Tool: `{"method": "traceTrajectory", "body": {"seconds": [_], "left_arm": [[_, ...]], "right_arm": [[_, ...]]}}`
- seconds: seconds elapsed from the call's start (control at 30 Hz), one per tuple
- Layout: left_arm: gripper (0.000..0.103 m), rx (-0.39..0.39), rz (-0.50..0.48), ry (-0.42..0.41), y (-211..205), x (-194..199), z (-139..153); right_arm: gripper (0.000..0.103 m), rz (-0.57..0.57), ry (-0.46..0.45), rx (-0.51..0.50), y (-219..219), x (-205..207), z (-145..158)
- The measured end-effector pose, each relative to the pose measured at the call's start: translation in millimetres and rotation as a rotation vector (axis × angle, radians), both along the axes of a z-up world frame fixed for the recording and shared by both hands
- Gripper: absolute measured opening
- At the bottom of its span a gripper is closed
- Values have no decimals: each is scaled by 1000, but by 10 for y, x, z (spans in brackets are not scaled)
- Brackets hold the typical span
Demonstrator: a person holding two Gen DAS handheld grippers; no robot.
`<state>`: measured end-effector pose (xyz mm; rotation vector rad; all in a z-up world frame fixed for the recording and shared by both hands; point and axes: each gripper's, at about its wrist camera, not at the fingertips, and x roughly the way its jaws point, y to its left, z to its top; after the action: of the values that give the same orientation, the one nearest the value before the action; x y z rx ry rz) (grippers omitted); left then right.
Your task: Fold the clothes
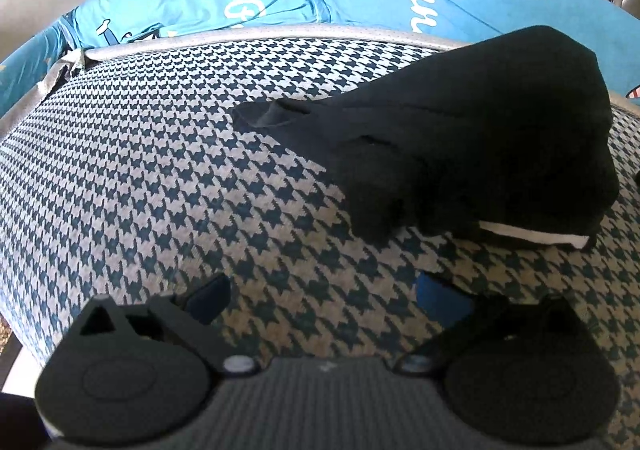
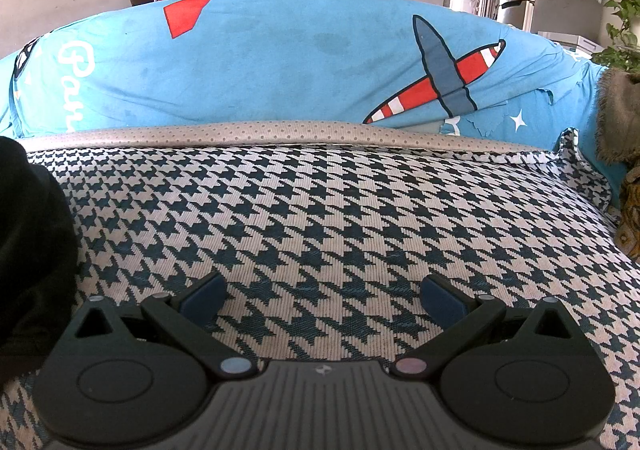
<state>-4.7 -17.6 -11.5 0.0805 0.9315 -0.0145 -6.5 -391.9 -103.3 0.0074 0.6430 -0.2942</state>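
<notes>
Black garment, bunched in a heap on the houndstooth cushion, lies ahead and right of the left tool and at the left edge beside the right tool. Both tools stand wide open, holding nothing, apart from the garment. White script on the blue cover behind reads "Par", the rest hidden.

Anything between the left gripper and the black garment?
No. In the left wrist view, only bare houndstooth cover separates the open left gripper from the black garment.
</notes>
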Motion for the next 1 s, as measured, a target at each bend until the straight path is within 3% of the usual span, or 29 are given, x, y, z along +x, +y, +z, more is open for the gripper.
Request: {"method": "traceTrajectory", "body": {"seconds": [0.43, 1.0], "left_arm": [[103, -34, 2, 36, 25, 27, -68], [103, -12, -9, 60, -25, 29, -143]], "right_arm": [[103, 0, -1, 0, 1, -3, -1], [103, -2, 1, 0, 0, -5, 5]]}}
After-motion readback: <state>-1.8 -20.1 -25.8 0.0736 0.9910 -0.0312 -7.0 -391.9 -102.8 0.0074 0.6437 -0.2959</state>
